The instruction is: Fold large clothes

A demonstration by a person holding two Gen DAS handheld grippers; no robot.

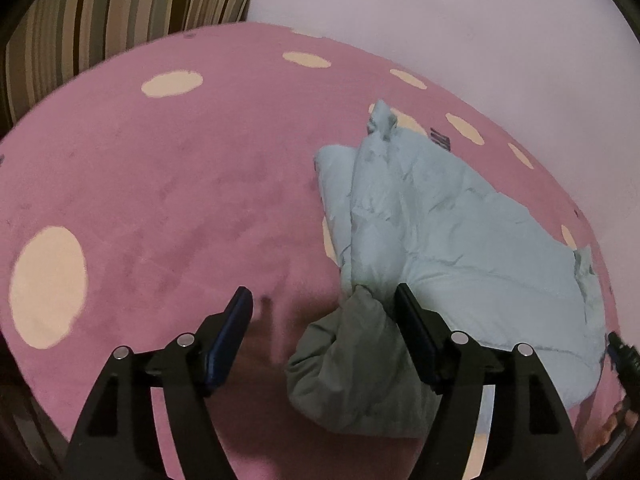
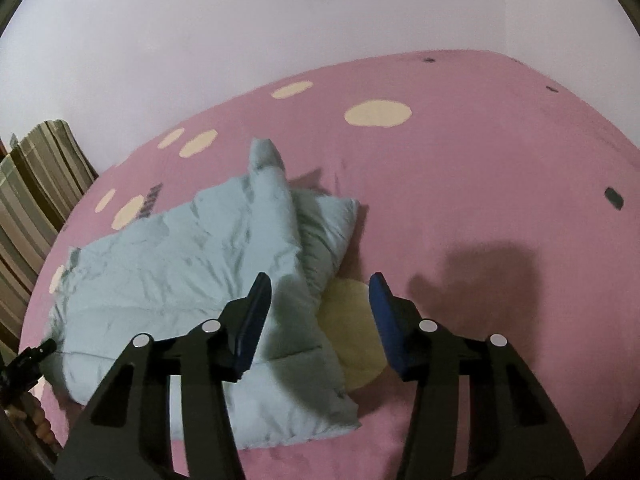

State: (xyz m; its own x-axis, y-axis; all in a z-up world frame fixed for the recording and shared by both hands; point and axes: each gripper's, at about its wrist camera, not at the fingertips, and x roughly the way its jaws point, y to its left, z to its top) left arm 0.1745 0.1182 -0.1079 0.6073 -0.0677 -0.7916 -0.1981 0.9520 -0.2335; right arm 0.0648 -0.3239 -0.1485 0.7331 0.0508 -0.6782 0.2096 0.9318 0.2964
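A pale blue puffy jacket (image 1: 460, 236) lies partly folded on a pink spotted bed cover (image 1: 160, 184). In the left wrist view it fills the right side, and a bunched grey-shaded part (image 1: 352, 368) lies between my left gripper's fingers. My left gripper (image 1: 324, 300) is open and holds nothing. In the right wrist view the jacket (image 2: 180, 272) lies left of centre, a sleeve (image 2: 272, 184) folded over it. My right gripper (image 2: 320, 292) is open above the jacket's near right edge, empty.
The pink cover (image 2: 480, 184) with cream spots stretches to the right and far side. A pale wall (image 2: 240, 20) runs behind the bed. A striped curtain (image 1: 120, 4) hangs at the far left. The other gripper's tip (image 2: 28, 360) shows at the left edge.
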